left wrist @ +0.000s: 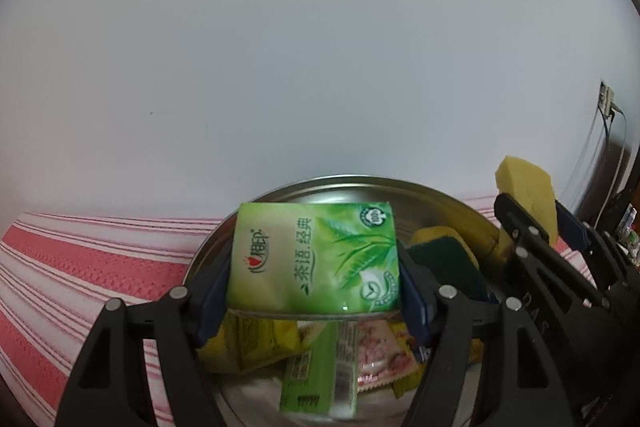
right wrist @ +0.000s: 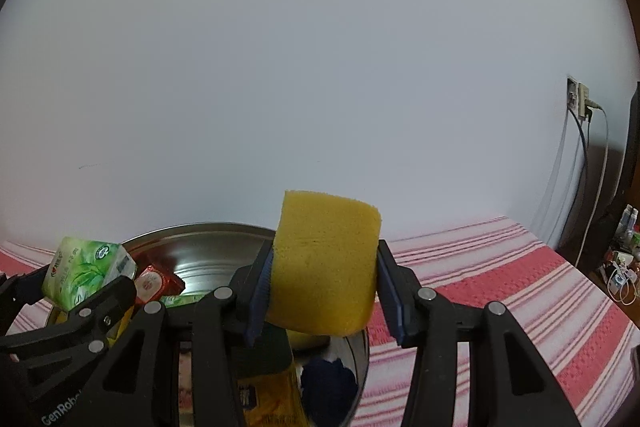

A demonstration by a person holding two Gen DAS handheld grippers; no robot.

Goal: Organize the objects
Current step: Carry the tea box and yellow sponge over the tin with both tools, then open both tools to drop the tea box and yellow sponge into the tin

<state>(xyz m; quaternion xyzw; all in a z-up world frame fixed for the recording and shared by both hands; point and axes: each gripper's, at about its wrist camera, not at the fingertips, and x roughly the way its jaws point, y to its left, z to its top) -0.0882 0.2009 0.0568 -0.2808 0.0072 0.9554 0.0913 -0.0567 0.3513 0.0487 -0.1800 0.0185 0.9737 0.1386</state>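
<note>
My left gripper (left wrist: pixel 314 263) is shut on a green tissue pack (left wrist: pixel 314 259), held above a round steel basin (left wrist: pixel 344 187); the same pack (right wrist: pixel 86 273) shows at the left of the right wrist view. A yellow sponge (right wrist: pixel 324 263) is clamped between the blue pads of my right gripper (right wrist: pixel 324 287), over the basin's (right wrist: pixel 208 239) right side; that sponge (left wrist: pixel 528 191) appears at the right of the left wrist view. Inside the basin lie a yellow-and-green scouring sponge (left wrist: pixel 444 255), a green packet (left wrist: pixel 316 375), yellow snack bags (left wrist: pixel 256 343) and a red-wrapped item (right wrist: pixel 154 283).
The basin stands on a red-and-white striped cloth (right wrist: pixel 500 287) that runs left (left wrist: pixel 80 267) and right of it. A plain white wall (right wrist: pixel 320 67) fills the background, with a socket and hanging cables (right wrist: pixel 580 103) at the right. Small clutter (right wrist: pixel 620 267) sits beyond the cloth's right end.
</note>
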